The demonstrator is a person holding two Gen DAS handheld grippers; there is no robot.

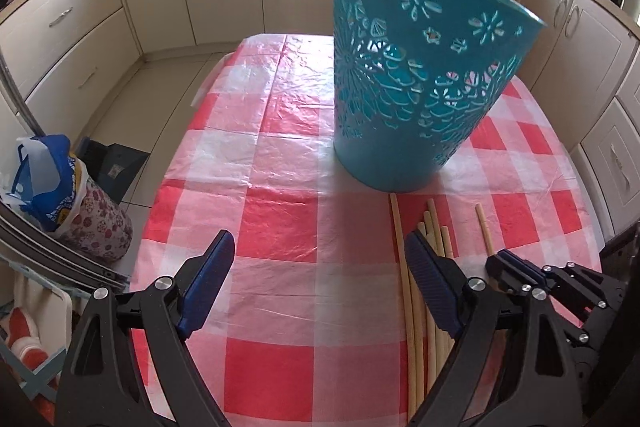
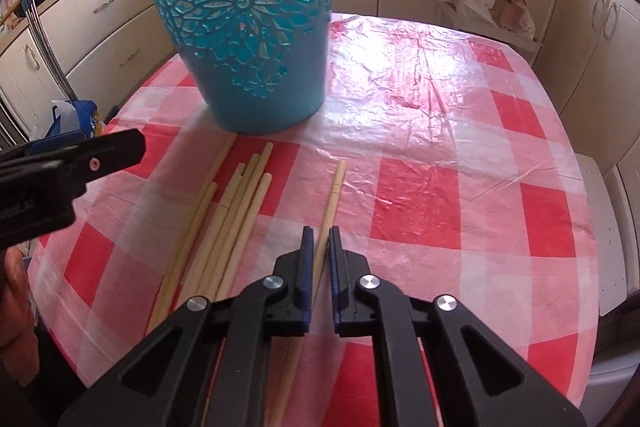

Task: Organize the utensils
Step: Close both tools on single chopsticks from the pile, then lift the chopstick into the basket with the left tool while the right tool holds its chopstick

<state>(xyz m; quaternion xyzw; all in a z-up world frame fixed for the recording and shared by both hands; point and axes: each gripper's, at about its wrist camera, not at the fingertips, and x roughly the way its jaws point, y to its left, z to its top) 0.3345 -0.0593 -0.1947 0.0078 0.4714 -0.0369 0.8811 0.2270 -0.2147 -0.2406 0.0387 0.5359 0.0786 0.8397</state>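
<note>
Right gripper (image 2: 319, 233), jaws narrowed around a lone pale wooden chopstick (image 2: 333, 193) at lower centre of frame, appears mid-pickup; left gripper (image 1: 320, 247) hangs wide open, empty. Next, likely: lift it into the teal perforated plastic basket (image 2: 248, 27) on the counter (image 2: 460, 147).

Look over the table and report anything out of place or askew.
One chopstick lies apart from the bundle of chopsticks in front of the teal basket; the right gripper is nearly closed around it. The plastic tablecloth is wrinkled. Nothing looks spilled or broken.
</note>
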